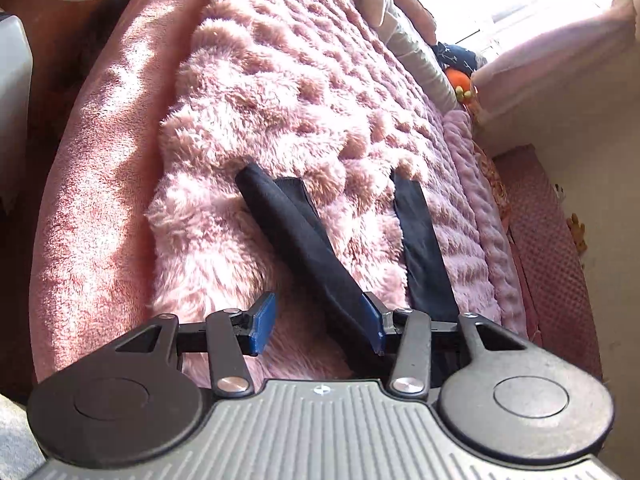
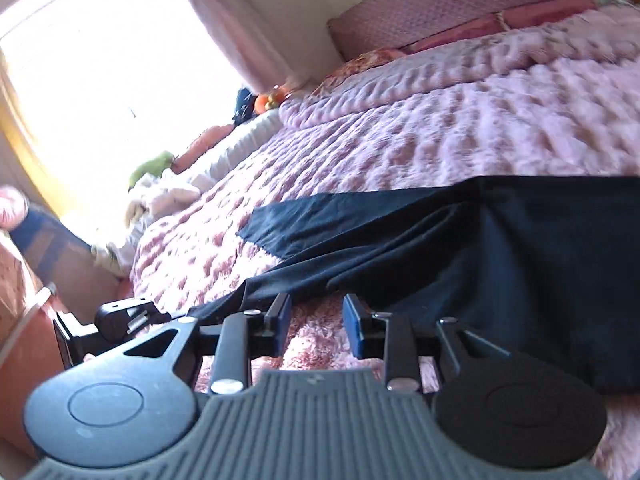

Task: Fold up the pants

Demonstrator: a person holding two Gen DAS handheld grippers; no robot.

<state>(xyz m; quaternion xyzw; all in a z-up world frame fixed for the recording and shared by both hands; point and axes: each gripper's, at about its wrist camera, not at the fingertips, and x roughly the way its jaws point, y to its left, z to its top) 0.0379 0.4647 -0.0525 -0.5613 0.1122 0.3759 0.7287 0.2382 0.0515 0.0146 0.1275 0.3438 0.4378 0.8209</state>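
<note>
Two legs of the pants (image 1: 304,248) stretch away up the blanket (image 1: 280,80).

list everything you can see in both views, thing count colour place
pants: one, black, spread on the blanket, legs apart
blanket: one, fluffy pink, covering the bed
headboard: one, pink quilted, at the wall
curtain: one, pale pink, beside the bright window
orange toy: one, on the bed's far edge by the window
white bedding: one heap, along the bed's far edge
left gripper: one, black with blue pads, open, a pant leg lying against one pad
right gripper: one, black with blue pads, open over the blanket beside the pants
</note>
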